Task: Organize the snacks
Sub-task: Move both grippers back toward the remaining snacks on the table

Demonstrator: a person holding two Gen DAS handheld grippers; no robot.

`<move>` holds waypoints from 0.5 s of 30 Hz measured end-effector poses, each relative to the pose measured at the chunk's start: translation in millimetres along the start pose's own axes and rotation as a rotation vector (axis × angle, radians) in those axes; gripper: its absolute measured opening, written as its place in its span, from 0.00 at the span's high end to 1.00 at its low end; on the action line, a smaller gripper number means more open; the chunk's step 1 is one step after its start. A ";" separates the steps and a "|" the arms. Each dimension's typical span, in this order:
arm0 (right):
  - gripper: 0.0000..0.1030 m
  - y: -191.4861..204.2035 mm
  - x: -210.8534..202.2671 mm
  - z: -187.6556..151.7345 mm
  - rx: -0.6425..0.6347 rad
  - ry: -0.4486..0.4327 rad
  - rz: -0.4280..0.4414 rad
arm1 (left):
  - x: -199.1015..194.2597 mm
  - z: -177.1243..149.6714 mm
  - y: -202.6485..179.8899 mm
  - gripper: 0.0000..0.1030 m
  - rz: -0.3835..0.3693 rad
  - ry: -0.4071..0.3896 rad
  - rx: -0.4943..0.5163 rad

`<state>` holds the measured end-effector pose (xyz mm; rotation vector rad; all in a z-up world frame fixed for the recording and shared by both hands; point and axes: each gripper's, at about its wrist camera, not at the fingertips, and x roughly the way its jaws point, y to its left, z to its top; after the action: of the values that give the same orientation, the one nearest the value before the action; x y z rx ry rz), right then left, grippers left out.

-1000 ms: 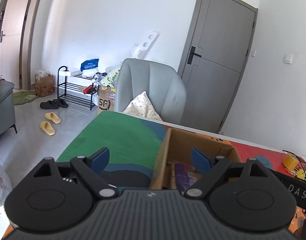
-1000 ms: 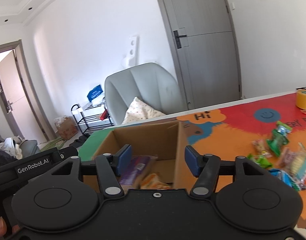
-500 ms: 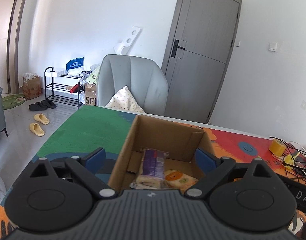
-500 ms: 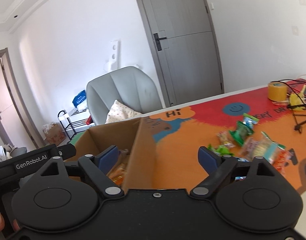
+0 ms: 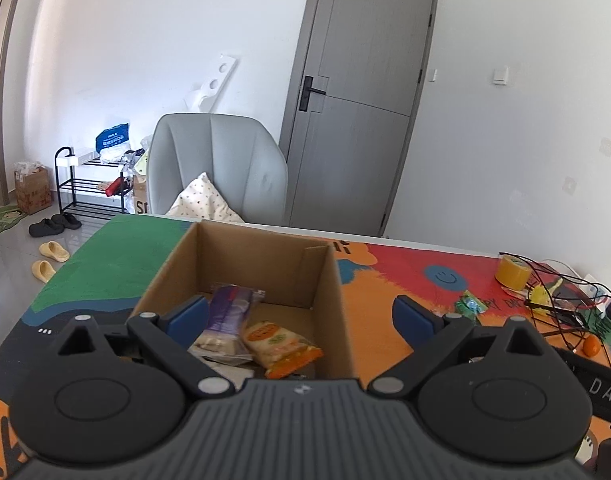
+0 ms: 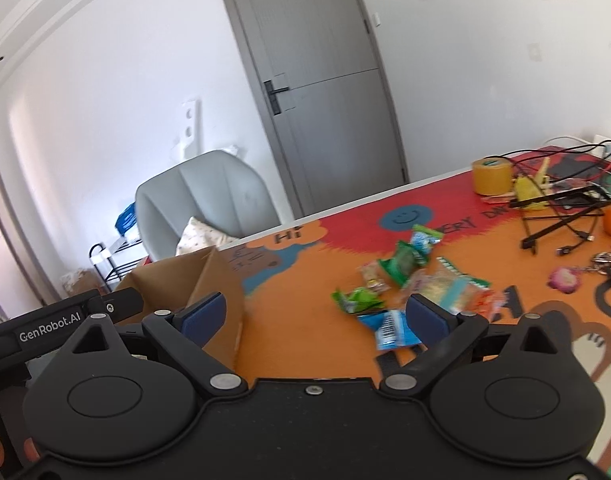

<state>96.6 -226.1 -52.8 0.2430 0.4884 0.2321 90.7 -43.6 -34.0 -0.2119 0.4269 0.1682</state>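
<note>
Snacks: 2 packets (image 5: 261,332) inside cardboard box (image 5: 261,256), left view only | ~7 packets (image 6: 409,280) loose on mat, right view | left gripper (image 5: 301,316), right gripper (image 6: 317,316): jaws just opened wide, empty

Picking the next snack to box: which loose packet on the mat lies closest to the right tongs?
The blue packet with a barcode, lying just ahead between the open right tongs; the green packets lie farther out.
</note>
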 end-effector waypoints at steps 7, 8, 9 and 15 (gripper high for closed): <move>0.01 -23.6 -8.9 -0.1 0.011 -0.022 -0.030 | 1.5 -5.7 -23.4 0.05 -0.025 0.005 0.037; 0.01 -27.2 -10.3 -0.9 0.013 -0.026 -0.033 | 1.1 -6.0 -25.5 0.05 -0.023 -0.002 0.037; 0.01 -31.1 -10.8 -1.6 0.016 -0.027 -0.035 | 0.6 -6.1 -27.6 0.05 -0.018 -0.011 0.035; 0.01 -53.8 -7.2 -6.6 0.040 -0.026 -0.055 | 5.5 -8.6 -41.4 0.05 -0.037 -0.013 0.038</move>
<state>95.9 -277.8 -70.6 0.2713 0.4734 0.1657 100.8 -85.0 -37.1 -0.1816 0.4128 0.1255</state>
